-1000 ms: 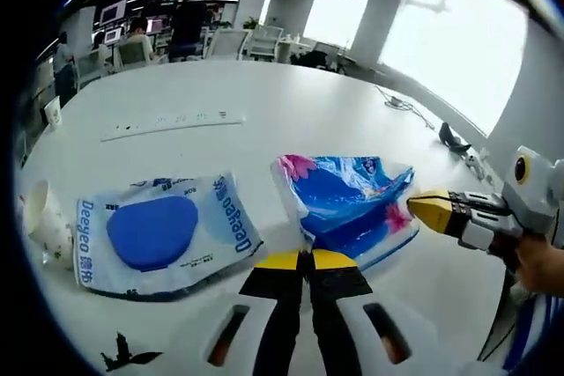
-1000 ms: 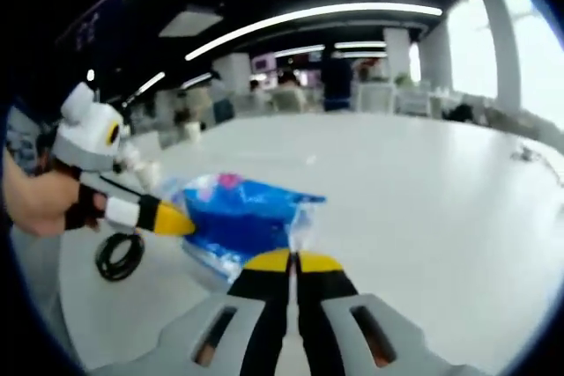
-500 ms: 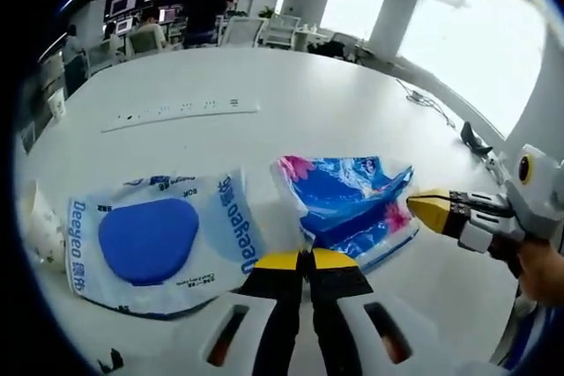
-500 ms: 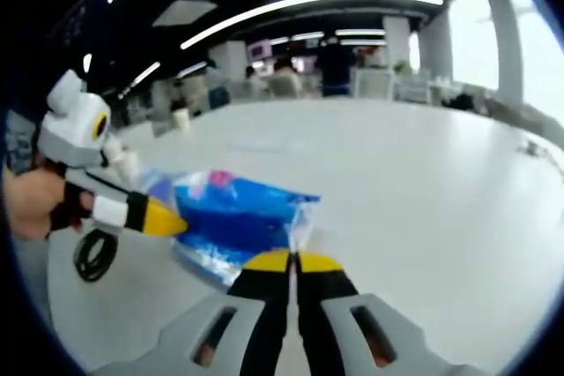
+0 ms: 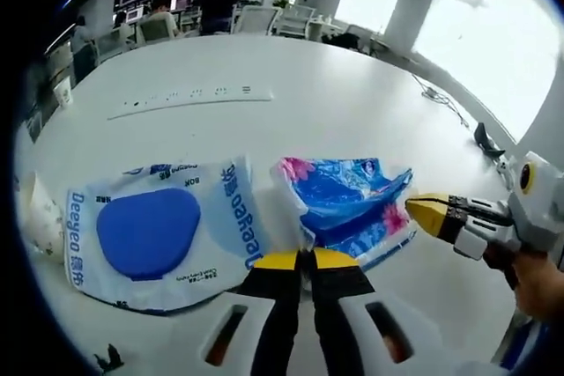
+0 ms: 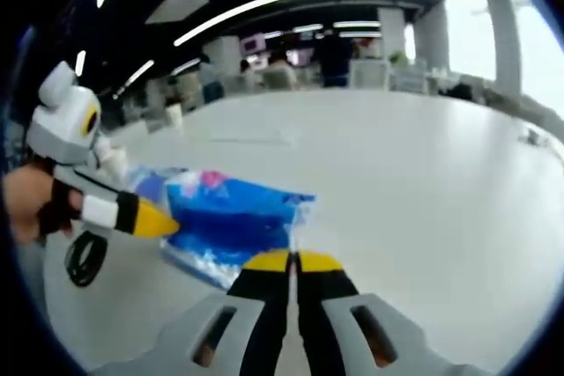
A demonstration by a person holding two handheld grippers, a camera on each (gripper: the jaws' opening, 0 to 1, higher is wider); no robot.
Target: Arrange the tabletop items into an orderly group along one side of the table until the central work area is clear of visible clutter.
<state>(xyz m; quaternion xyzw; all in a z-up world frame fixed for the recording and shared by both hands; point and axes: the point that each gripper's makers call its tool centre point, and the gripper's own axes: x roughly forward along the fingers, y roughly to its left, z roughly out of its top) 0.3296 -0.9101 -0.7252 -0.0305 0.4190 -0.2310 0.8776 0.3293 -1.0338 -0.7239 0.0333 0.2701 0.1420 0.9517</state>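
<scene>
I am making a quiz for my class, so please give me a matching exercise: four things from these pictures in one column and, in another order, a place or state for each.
Things:
1. Blue tissue pack
2. Wet wipes pack
3. Power strip
4. Left tool

Places or states:
A. Long and white, far across the table
B. Shut on a corner of plastic wrapper
C. Flat on the table, large blue oval on top
D. Pinched from two sides by both tools

Pairs: 1-D, 2-C, 3-A, 4-B
</scene>
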